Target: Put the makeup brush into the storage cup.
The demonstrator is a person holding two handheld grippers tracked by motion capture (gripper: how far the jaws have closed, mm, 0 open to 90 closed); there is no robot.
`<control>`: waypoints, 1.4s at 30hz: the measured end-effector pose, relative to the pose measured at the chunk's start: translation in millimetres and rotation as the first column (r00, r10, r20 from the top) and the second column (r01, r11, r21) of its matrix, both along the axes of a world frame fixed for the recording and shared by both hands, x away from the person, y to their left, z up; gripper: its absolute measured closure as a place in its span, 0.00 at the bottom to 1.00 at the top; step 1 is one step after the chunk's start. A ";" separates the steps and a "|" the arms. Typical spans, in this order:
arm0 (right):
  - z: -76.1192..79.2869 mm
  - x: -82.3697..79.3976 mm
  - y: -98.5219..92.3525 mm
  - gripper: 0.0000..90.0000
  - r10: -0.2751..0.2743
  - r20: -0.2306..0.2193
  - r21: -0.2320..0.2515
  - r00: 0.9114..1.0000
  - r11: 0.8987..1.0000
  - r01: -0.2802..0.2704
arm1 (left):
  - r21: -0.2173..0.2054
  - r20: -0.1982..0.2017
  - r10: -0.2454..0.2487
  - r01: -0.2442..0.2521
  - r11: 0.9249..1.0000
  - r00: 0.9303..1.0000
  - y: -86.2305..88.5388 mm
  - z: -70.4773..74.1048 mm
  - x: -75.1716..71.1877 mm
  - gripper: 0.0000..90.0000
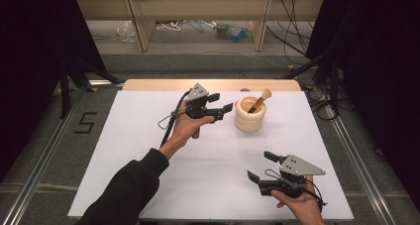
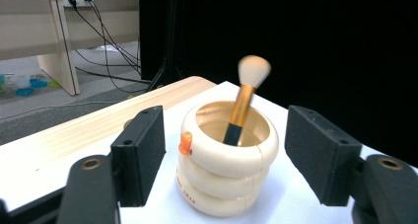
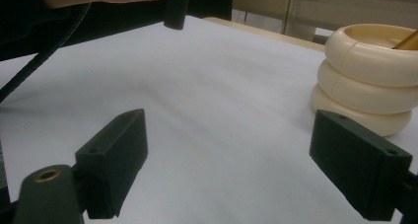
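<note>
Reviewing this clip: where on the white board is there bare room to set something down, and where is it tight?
Bare patches: the white board left of the left gripper, and the stretch between the cream holder and the right gripper. It is tight at the holder, where the open left gripper sits close beside it with the brush leaning out.

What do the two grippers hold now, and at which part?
Nothing is held. The left gripper stands open beside the cream holder with the brush; the right gripper is open too.
</note>
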State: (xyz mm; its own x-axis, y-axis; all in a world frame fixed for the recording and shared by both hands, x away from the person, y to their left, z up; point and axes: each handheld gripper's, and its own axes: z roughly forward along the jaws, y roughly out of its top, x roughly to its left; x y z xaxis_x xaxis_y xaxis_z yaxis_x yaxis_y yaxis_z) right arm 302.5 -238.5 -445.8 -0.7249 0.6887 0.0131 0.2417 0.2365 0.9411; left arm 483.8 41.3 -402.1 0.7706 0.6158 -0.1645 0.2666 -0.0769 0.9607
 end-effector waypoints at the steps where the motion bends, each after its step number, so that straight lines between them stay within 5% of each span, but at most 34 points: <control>1: -0.5 0.4 0.3 0.17 0.000 0.002 0.003 1.000 1.000 0.000 | 0.001 -0.001 -0.001 0.001 1.000 1.000 2.2 -0.4 -1.2 0.34; 2: -0.2 -0.9 0.5 0.17 0.005 -0.025 0.002 1.000 1.000 -0.005 | 0.001 -0.002 -0.002 0.002 1.000 1.000 4.0 -0.7 -2.4 0.34; 4: -0.2 0.2 0.1 0.17 0.004 0.000 -0.002 1.000 1.000 -0.004 | 0.001 -0.003 -0.002 0.002 1.000 1.000 7.6 -0.9 -4.5 0.33; 12: -0.3 -1.2 1.2 0.17 0.000 -0.028 0.007 1.000 1.000 0.000 | -0.017 -0.004 -0.005 0.005 1.000 1.000 18.8 -2.9 -18.1 0.29; 17: -1.0 0.6 2.1 0.17 0.007 0.011 0.012 1.000 1.000 -0.007 | -0.002 0.005 -0.019 0.019 1.000 1.000 20.9 -2.4 -24.3 0.27; 42: 0.2 -0.1 0.8 0.17 0.004 0.011 -0.005 1.000 1.000 -0.004 | 0.007 0.018 -0.062 0.062 0.998 0.998 25.6 -0.1 -50.7 0.26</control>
